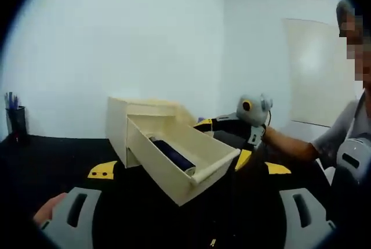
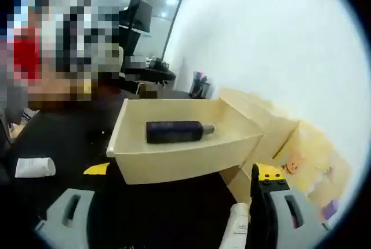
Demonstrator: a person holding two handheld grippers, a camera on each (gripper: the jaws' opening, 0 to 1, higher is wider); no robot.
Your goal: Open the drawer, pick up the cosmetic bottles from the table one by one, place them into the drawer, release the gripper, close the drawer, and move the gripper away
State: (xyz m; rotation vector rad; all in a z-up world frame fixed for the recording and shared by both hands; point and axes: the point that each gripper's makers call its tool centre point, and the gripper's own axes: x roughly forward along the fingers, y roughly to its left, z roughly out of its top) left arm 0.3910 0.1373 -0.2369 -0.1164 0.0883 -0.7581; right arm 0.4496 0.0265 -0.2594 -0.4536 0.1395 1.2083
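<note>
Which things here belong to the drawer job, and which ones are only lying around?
Job: open drawer; dark bottle lying inside it; white bottle by the right tongs; white bottle on the table.
Lying around: pen holder; yellow marks on the table.

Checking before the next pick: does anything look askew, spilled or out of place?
Nothing looks spilled or damaged. The cream drawer is pulled open, with one dark purple bottle lying on its side inside. A white bottle sits between the right gripper jaws. A white tube lies on the black table.
</note>
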